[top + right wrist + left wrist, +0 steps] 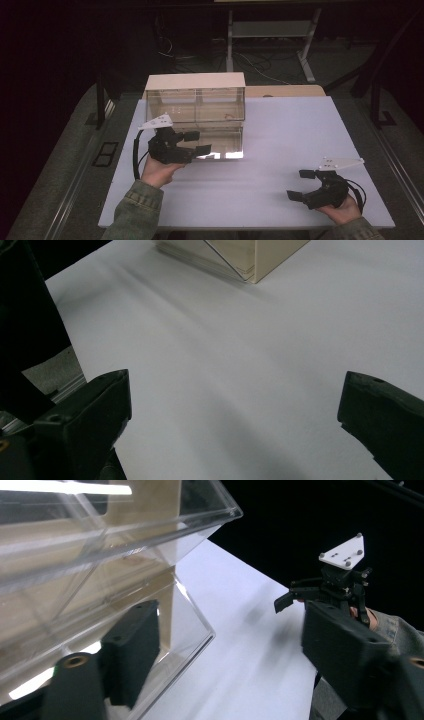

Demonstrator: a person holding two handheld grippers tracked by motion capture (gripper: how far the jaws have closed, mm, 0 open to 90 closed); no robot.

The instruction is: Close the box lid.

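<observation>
While the left gripper sits at the near left front of the clear plastic box, its jaws stand apart, with one finger just beside the box's see-through lower tray; whether it touches the plastic I cannot tell, and nothing is clamped. Farther right and nearer the person, the right gripper rests low over the white table, its jaws spread wide with only bare tabletop between them. At the far left of the table stands the box, with a pale tan top and back, transparent sloping front panels and a divider down the middle; its glossy lower tray reflects bright light.
</observation>
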